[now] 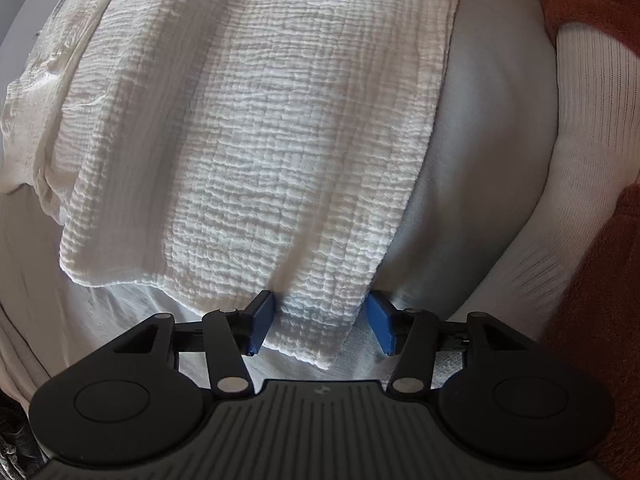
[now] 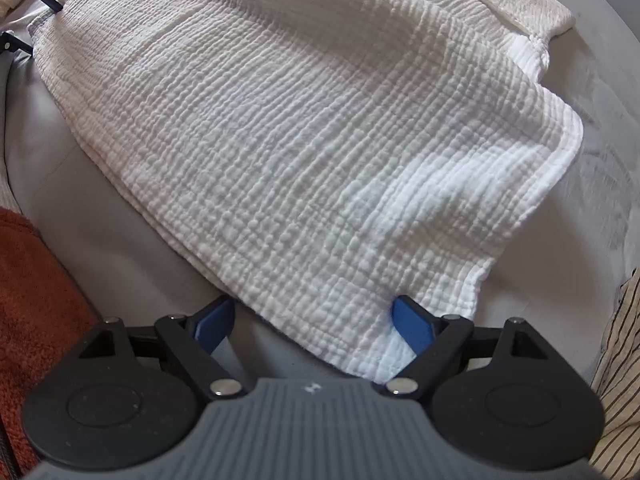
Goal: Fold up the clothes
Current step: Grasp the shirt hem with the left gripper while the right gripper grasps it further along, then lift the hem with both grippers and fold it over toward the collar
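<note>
Both grippers spread over the near corners of the white crinkle-weave garment, nothing clamped — looks like a fold just laid down.

Your left gripper [image 1: 320, 326] straddles one corner of the white crinkle-weave garment [image 1: 248, 152], blue pads clear of it; your right gripper [image 2: 310, 326] stands wider over the other corner, cloth brushing one pad. Garment lies layered on the grey surface [image 1: 480, 160]. Next, I'd judge: re-pinch an edge and fold across, keeping layers aligned. Left view alone shows the white ribbed garment [image 1: 592, 128]; right view alone shows the striped cloth [image 2: 618, 360] and the other gripper far off. Rust fabric [image 2: 36, 288] sits beside.
</note>
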